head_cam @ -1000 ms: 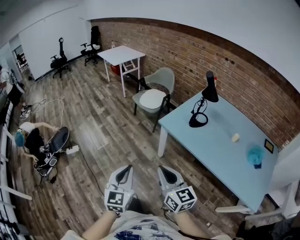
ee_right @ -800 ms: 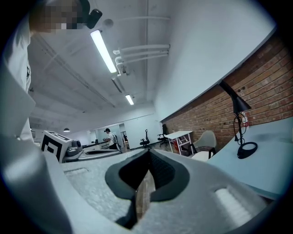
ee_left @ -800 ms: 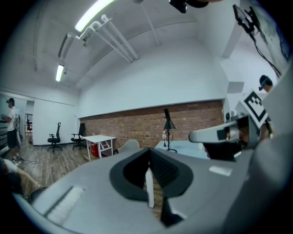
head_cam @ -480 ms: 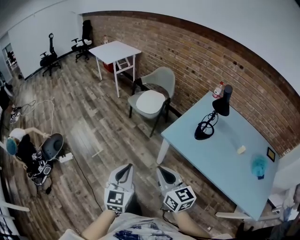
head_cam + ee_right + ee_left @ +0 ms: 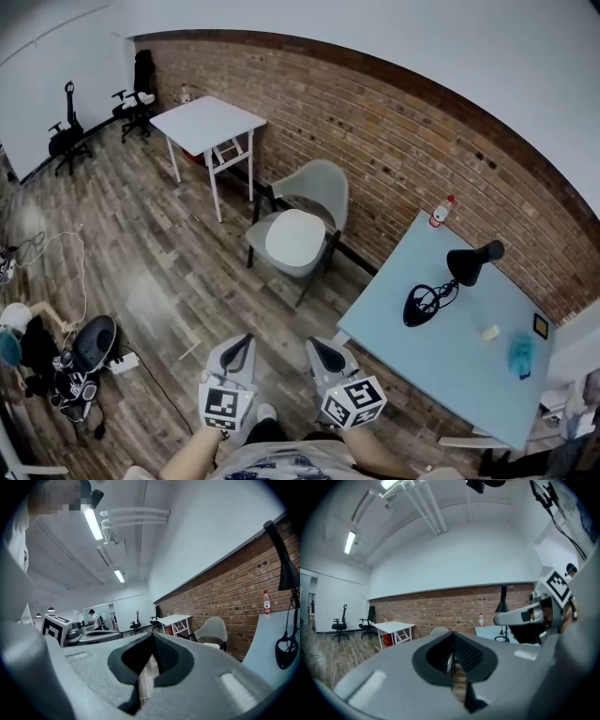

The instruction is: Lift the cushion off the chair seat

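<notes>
A grey-green chair stands by the brick wall with a round white cushion lying on its seat. Both grippers are held side by side low in the head view, well short of the chair. My left gripper is shut with nothing in it. My right gripper is shut and empty too. In the right gripper view the chair shows ahead to the right, with the cushion as a pale strip on its seat. The left gripper view shows only the chair back above its closed jaws.
A light blue table with a black desk lamp, a bottle and small items stands right of the chair. A white table is to its left. Office chairs stand far left; cables and gear lie on the wood floor.
The view has advanced across the floor toward the chair, which now sits closer and more central. Both grippers kept their shut, side-by-side pose.
</notes>
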